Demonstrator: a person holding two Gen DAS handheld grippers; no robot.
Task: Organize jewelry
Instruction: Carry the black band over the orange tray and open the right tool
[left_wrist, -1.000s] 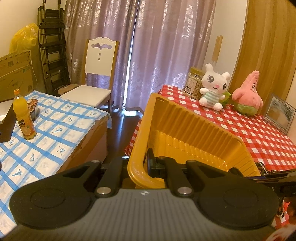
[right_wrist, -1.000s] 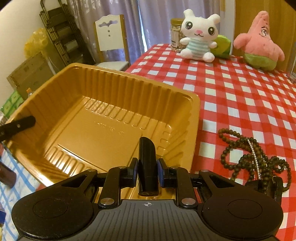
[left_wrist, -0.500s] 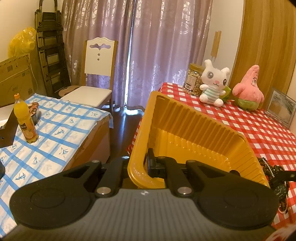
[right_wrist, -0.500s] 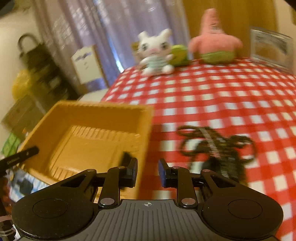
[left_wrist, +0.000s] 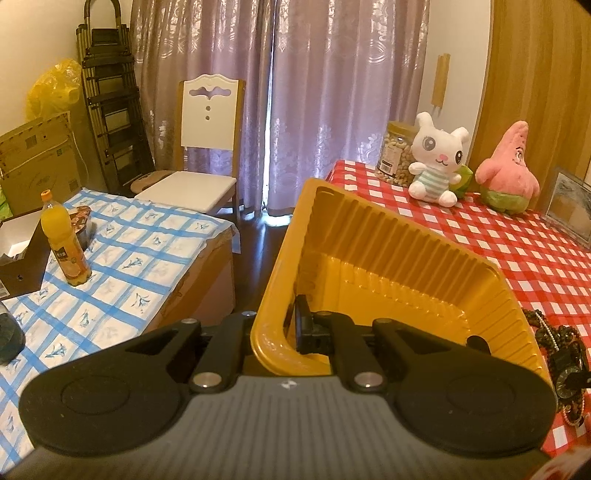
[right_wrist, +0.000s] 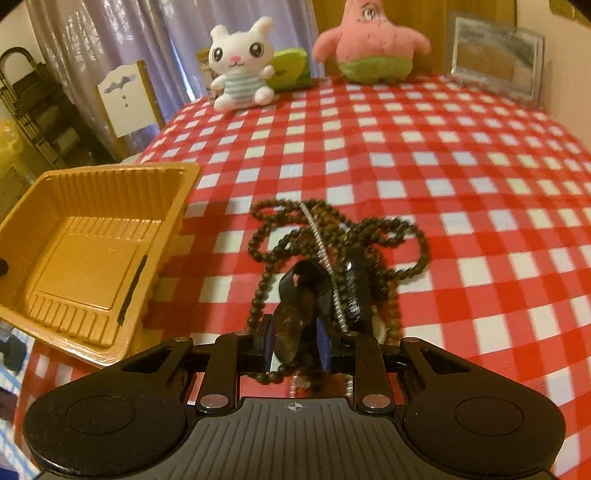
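Observation:
A yellow plastic tray (left_wrist: 388, 236) juts over the left edge of the red-checked table (right_wrist: 443, 177). My left gripper (left_wrist: 284, 328) is shut on its near rim, with one finger (left_wrist: 303, 325) inside the wall and the other hidden behind it. In the right wrist view the tray (right_wrist: 92, 184) is at the left, with a thin black strip (right_wrist: 132, 291) lying in it. To its right is a tangle of dark bead strings and a silver chain (right_wrist: 332, 236). My right gripper (right_wrist: 294, 343) is down in this pile, jaws a little apart, with a dark brown piece (right_wrist: 295, 321) between the pads.
A white rabbit plush (right_wrist: 240, 62), a pink star plush (right_wrist: 369, 40) and a picture frame (right_wrist: 495, 59) line the table's back. A jar (left_wrist: 397, 155) stands by the rabbit. Left of the table are a chair (left_wrist: 207, 147) and a blue-checked table with an orange bottle (left_wrist: 64, 240).
My right gripper swung right from over the tray to the jewelry pile. The black piece it held now lies in the tray. The left gripper kept hold of the rim.

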